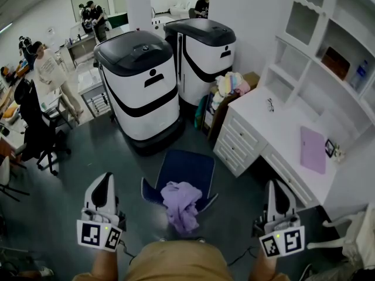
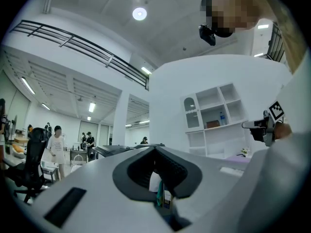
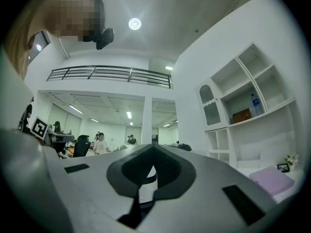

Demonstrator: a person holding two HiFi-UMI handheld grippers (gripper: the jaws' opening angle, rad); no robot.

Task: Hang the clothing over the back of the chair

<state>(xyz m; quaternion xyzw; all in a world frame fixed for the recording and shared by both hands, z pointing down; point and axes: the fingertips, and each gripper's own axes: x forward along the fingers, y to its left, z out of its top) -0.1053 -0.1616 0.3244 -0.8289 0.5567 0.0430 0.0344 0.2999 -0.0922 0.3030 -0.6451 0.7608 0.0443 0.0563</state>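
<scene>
Lilac crumpled cloth garment (image 1: 181, 205) hangs over the middle of the back edge of the blue padded chair (image 1: 186, 165). The chair stands on the dark floor (image 1: 88, 151) beside the white drawer-fronted bench (image 1: 275, 119). Left hand-held gripper (image 1: 104, 183) and right hand-held gripper (image 1: 276, 191) flank the chair, apart from it. Both are clenched with nothing between the jaws.

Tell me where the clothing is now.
Head view, bottom centre: the lilac clothing is draped over the back of the blue chair, left of the white desk.
</scene>
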